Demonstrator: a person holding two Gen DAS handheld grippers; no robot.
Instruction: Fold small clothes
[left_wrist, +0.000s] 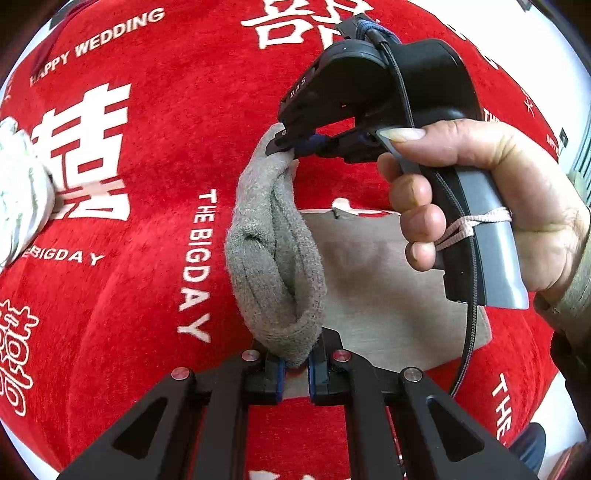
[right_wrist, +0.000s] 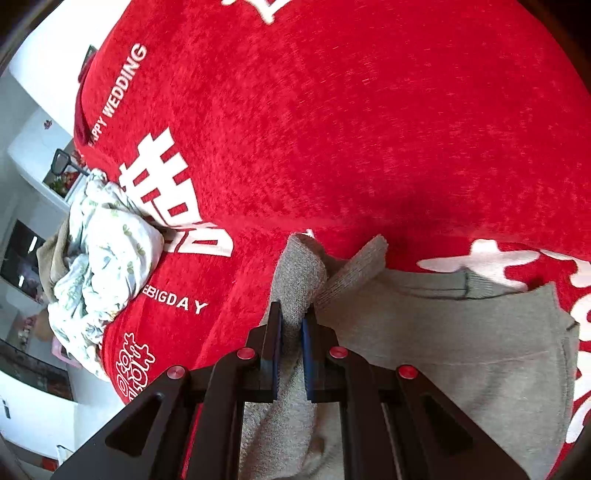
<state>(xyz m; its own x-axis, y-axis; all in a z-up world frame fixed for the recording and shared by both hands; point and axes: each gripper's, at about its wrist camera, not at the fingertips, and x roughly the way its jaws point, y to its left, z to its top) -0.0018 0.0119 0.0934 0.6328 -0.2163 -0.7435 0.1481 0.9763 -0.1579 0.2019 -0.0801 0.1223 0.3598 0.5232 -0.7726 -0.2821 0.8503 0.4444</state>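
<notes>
Now both claws grip the same grey garment, which lies on a red cloth printed with white characters and the words "HAPPY WEDDING" and "THE BIG DAY". In the left wrist view, the left claw is clenched on the near end of a thick, rolled band of the grey knit, and this band rises off the cloth and arcs away to the right claw, whose tips pinch its far end. The person's right hand wraps the grey handle of that tool, with a pink cord looped round it. The rest of the garment lies flat on the cloth, beneath the lifted band and to its right. In the right wrist view, the right claw is closed on a fold of the grey knit, with a ribbed cuff sticking up just beside it. A crumpled white floral-print cloth sits at the left edge of the red cloth, well apart from the grey garment.
</notes>
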